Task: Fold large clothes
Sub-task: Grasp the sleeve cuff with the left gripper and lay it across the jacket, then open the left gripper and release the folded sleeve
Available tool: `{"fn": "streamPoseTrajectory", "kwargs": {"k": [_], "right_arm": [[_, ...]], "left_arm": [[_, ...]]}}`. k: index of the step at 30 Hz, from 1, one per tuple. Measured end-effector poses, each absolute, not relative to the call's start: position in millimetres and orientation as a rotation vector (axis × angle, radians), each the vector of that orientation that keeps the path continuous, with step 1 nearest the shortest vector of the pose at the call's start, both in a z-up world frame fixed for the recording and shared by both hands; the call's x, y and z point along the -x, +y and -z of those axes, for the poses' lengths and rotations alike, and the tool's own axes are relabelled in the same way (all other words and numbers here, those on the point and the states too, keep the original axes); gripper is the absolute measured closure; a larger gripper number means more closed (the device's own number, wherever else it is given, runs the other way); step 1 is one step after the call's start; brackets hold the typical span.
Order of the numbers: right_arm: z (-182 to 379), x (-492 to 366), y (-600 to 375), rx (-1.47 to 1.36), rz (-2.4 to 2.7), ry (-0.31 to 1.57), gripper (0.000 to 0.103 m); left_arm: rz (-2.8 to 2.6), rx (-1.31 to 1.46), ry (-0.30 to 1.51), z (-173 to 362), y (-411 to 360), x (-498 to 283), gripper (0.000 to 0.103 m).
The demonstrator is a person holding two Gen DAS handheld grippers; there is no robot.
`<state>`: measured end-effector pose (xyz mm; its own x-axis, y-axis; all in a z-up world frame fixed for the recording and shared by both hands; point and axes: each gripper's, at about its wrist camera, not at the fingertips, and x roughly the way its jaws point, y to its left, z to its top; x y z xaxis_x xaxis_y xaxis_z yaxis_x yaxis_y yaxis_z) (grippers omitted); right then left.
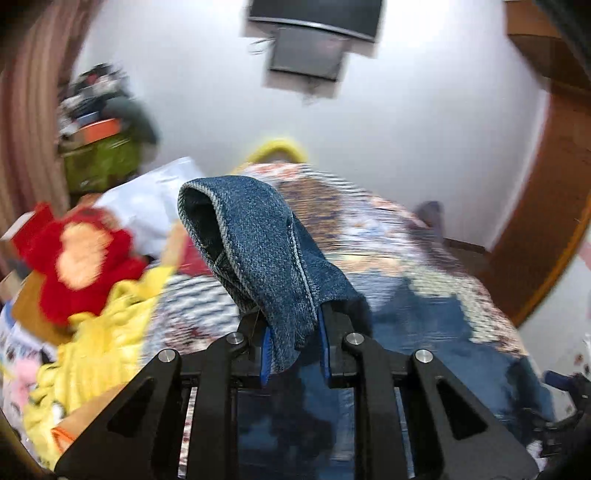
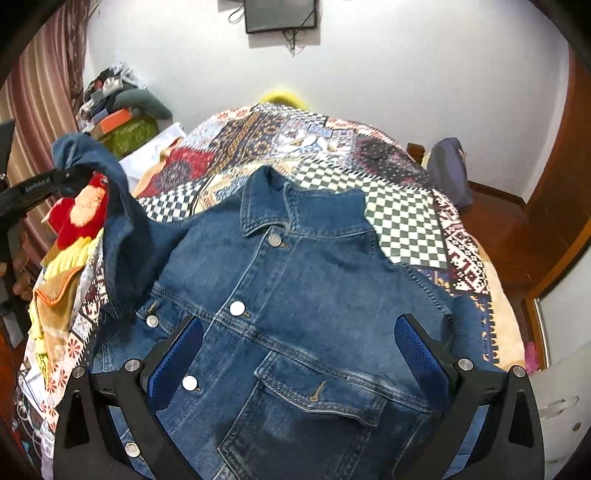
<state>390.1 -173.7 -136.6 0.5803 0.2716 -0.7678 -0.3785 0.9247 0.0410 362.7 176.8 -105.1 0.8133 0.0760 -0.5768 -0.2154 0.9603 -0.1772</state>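
Observation:
A blue denim jacket [image 2: 314,288] lies front-up and buttoned on a patchwork quilt [image 2: 406,221], collar toward the far wall. My left gripper [image 1: 291,325] is shut on the jacket's sleeve cuff [image 1: 255,236], which drapes over its blue pads and stands up above them. In the right wrist view that left gripper [image 2: 79,173] is at the left, raised above the bed, with the sleeve [image 2: 118,221] hanging from it down to the jacket's shoulder. My right gripper [image 2: 299,325] hovers open over the jacket's chest and flap pocket, with nothing pinched between its fingers.
A red plush toy [image 2: 79,214] and yellow clothes [image 1: 103,332] are heaped at the bed's left edge. A cluttered pile [image 2: 118,110] stands in the far left corner. A screen [image 2: 280,14] hangs on the wall. A purple bag [image 2: 448,166] and wooden door [image 2: 554,221] are at right.

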Motion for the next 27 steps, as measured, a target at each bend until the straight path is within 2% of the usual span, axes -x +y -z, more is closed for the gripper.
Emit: {"fn": "streamPoseTrajectory", "kwargs": {"k": [5, 11, 15, 18, 20, 21, 22, 23, 24, 25, 27], "right_arm": [[124.1, -383.4, -197.5, 0.092, -0.359, 0.834, 0.0], [115.1, -376.7, -231.0, 0.051, -0.305, 0.802, 0.0], [116.1, -375.1, -248.5, 0.042, -0.276, 0.805, 0.0], [119.7, -376.1, -255.4, 0.043, -0.262, 0.818, 0.0], [122.5, -377.3, -257.6, 0.044, -0.26, 0.827, 0.0], [124.1, -378.5, -257.4, 0.045, -0.262, 0.832, 0.0], [124.8, -378.9, -256.2, 0.047, -0.263, 0.835, 0.0], [125.9, -380.1, -254.3, 0.048, -0.266, 0.839, 0.0], [126.9, -381.4, -250.8, 0.049, -0.272, 0.844, 0.0], [127.8, -383.4, -247.8, 0.051, -0.28, 0.848, 0.0], [129.9, -386.6, -238.4, 0.058, -0.298, 0.856, 0.0]], "left_arm": [[-0.033, 0.167, 0.633, 105.8, 107.5, -378.1, 0.084], [0.11, 0.09, 0.787, 152.9, 22.9, -395.2, 0.083], [0.261, 0.063, 0.959, 194.9, -19.7, -402.9, 0.083], [0.322, -0.016, 1.013, 205.6, -42.7, -394.7, 0.081], [0.329, -0.067, 0.998, 202.9, -45.1, -387.1, 0.076], [0.334, -0.08, 0.987, 198.9, -42.7, -382.5, 0.069], [0.343, -0.072, 0.97, 191.6, -35.6, -376.2, 0.057], [0.345, -0.052, 0.952, 186.1, -28.6, -370.9, 0.051], [0.338, -0.025, 0.933, 176.8, -15.2, -368.1, 0.039], [0.331, 0.0, 0.916, 169.8, -6.1, -364.7, 0.033], [0.303, 0.048, 0.876, 156.0, 22.8, -356.5, 0.027]]}}
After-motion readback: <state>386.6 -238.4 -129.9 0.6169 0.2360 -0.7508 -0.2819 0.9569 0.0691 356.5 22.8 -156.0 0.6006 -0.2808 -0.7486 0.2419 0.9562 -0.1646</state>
